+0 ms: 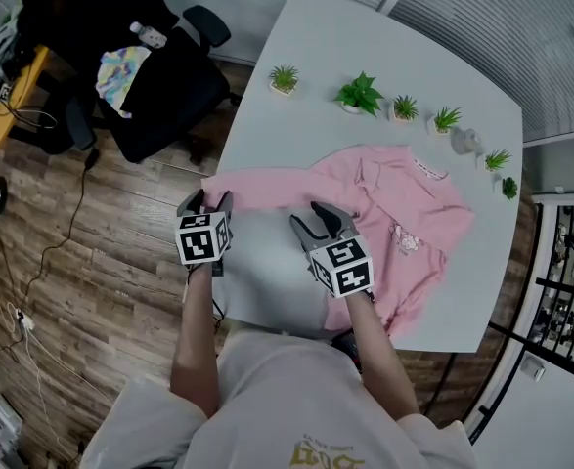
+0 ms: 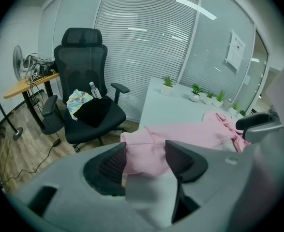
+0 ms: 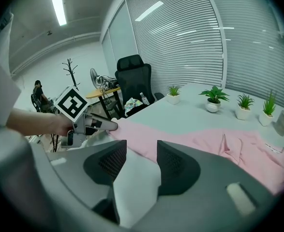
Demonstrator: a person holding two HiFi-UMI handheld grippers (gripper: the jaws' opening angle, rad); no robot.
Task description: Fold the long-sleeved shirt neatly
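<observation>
Left tool [image 2: 145, 161]: the jaws are held well apart and nothing is clamped. The cuff end of the sleeve [image 1: 267, 189] lies between them, unpinched.
Right tool [image 3: 142, 161]: it is likewise wide open and empty. Bare table [image 1: 365, 37] shows between the jaws, and the sleeve's near edge lies just ahead of the tips.
Shirt [image 1: 394, 213]: it is spread flat ahead and to the right of the right tool, with one sleeve stretched straight across in front of both tools.
Reason for placement: both tools are judged to be lined up on the sleeve's near edge, one at the cuff and one further along it. From there the sleeve can be gripped at two points and folded over the body without sagging.
Counts: one shirt, two tools, six small potted plants [image 1: 360, 94] beyond the shirt, and one office chair [image 1: 159, 86] left of the left tool.
</observation>
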